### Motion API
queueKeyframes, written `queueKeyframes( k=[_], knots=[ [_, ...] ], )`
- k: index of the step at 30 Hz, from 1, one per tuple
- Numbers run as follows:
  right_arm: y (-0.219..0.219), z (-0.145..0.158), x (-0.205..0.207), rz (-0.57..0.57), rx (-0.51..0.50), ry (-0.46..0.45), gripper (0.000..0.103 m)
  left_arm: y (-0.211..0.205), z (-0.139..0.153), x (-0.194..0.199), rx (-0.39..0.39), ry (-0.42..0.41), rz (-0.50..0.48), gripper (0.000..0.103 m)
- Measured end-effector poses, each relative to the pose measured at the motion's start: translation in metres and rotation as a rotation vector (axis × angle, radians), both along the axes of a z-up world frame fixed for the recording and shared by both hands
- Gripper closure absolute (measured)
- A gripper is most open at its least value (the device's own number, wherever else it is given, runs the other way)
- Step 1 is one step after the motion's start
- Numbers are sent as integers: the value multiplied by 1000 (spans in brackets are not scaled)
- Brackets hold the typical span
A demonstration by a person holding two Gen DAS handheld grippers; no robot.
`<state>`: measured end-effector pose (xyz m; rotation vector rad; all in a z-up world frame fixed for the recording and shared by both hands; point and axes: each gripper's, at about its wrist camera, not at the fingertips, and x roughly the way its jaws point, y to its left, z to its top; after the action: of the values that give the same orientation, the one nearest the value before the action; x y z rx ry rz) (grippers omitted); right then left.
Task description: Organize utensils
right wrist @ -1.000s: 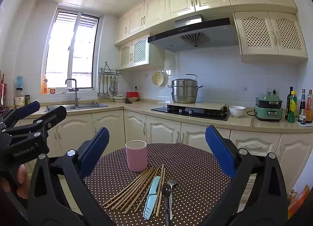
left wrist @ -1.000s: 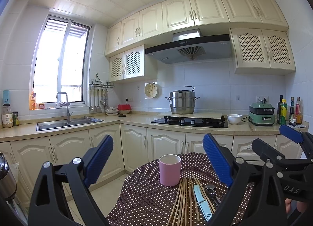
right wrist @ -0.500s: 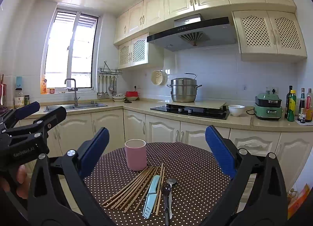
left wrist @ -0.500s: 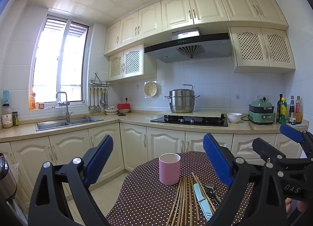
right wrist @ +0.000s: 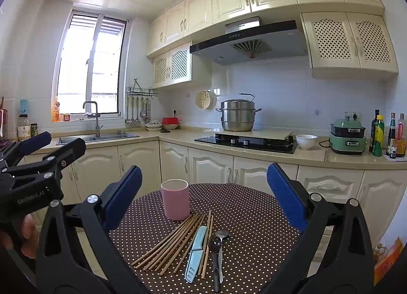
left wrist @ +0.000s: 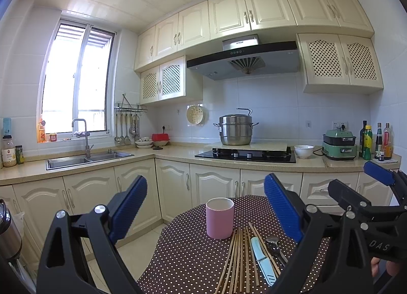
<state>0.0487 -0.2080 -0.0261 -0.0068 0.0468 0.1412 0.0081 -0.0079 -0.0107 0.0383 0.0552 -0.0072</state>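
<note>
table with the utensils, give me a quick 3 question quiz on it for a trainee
1. True or false: the pink cup stands upright on the dotted tablecloth, and none of the utensils is in it yet.
2. Which lies directly beside the light blue knife, on its right in the right wrist view?
A. a fork
B. two spoons
C. a ladle
3. Fill in: the left gripper and the right gripper are both ____, holding nothing.

Key
1. true
2. B
3. open; the chopsticks, knife and spoons all lie flat on the cloth.
</note>
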Motion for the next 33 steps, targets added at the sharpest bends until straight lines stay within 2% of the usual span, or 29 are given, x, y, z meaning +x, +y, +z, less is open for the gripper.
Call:
queueKeyframes(
  k=[15,21,25,33],
  knots=[
    [-7,-11,16,-18,8,67,6,-11,-12,18,32,88,-14,11],
    [-15,-26,36,-13,40,139,6,-14,-21,34,39,135,-21,11],
    [-21,-39,55,13,80,219,6,-18,-28,47,46,176,-30,11],
    [-38,-59,92,9,106,339,6,-21,-50,87,61,296,-56,11]
  ],
)
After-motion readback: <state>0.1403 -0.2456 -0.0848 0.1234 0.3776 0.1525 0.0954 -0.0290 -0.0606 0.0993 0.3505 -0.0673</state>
